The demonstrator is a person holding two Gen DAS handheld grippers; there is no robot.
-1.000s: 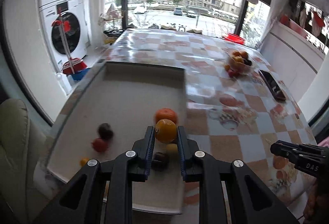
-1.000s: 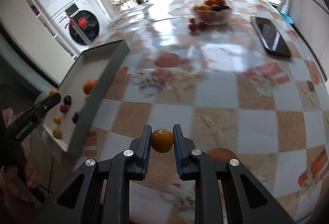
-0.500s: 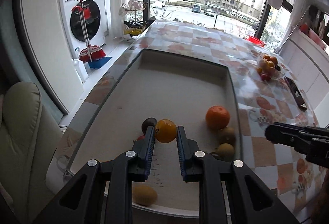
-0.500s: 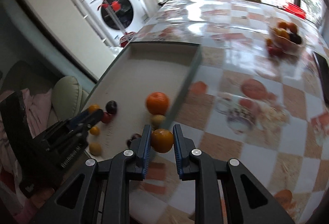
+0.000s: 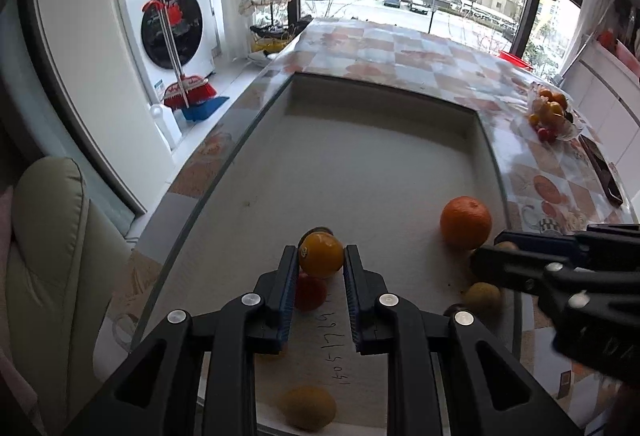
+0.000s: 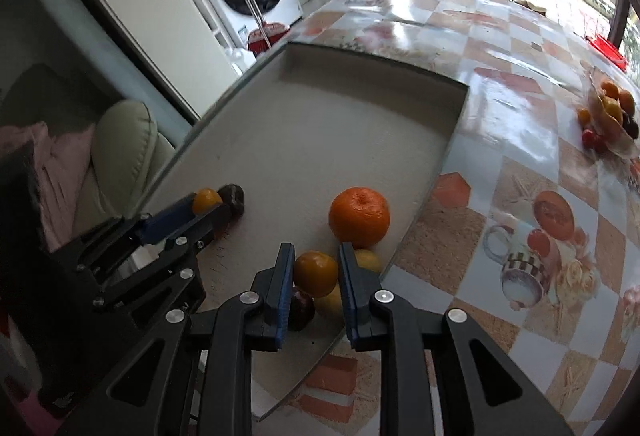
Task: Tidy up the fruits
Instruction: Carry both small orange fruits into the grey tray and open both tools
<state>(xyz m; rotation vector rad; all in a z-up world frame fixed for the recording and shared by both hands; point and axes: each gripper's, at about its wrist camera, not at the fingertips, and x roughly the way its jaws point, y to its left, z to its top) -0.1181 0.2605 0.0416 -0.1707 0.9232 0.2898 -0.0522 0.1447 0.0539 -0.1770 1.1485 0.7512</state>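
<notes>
Left wrist view, checkered table (image 5: 400,47), tray (image 5: 360,155), washer (image 5: 172,23), both jaws pinching yellow fruits.

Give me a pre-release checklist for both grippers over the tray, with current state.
1. Left gripper clamps its yellow-orange fruit: ok.
2. Right gripper clamps its own yellow-orange fruit: ok.
3. Both fruits above the tray, not the tablecloth: ok.
4. Clear landing spot under left gripper: not ok, red fruit directly below.
5. Clear spot under right gripper: not ok, dark fruit and yellow fruit crowd it.
6. Height above tray floor: cannot tell.
</notes>
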